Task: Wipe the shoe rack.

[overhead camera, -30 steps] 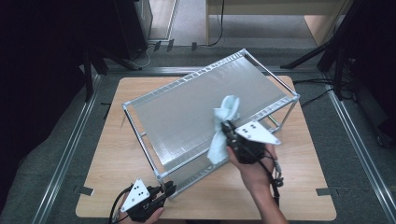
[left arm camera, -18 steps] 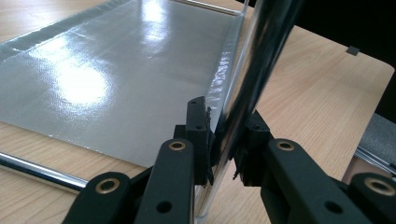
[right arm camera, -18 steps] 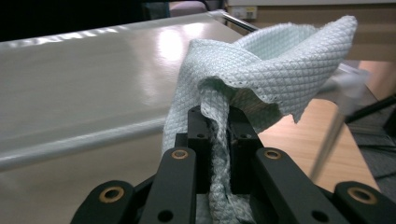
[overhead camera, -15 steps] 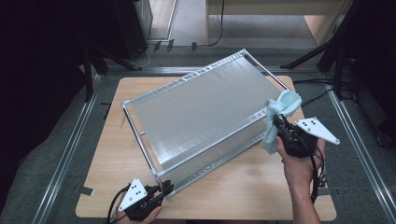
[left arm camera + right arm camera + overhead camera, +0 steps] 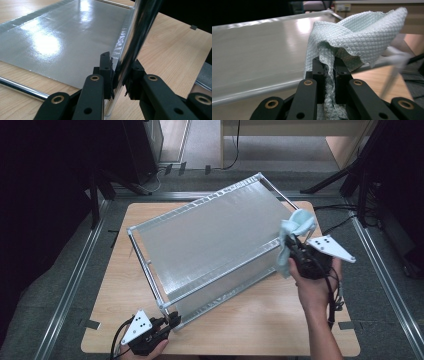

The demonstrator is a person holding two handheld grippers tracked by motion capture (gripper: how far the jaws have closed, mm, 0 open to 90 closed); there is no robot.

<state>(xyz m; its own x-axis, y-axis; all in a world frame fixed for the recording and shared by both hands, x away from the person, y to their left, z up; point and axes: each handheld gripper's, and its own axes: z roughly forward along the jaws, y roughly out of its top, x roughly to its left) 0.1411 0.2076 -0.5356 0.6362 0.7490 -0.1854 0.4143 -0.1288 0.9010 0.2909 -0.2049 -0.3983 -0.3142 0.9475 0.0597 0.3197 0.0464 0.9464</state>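
Right gripper (image 5: 295,251) clenched on the light blue cloth (image 5: 294,232), held at the far right edge of the rack's silver shelf (image 5: 210,240); left gripper (image 5: 172,321) clamps a chrome post (image 5: 136,37); wiping in hand, next stroke needs cloth contact.

Pale mint cloth (image 5: 352,32), diamond weave; silver shelf (image 5: 210,240); light wood table (image 5: 280,320)

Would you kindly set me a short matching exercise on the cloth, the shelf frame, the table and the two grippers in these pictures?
Things:
1. cloth
2. left gripper
3. shelf frame
4. table

Descriptions:
A. light wood
B. pale blue-green, pinched in the right gripper
C. silvery top, chrome tubes
D. shut on a chrome post

Pairs: 1-B, 2-D, 3-C, 4-A
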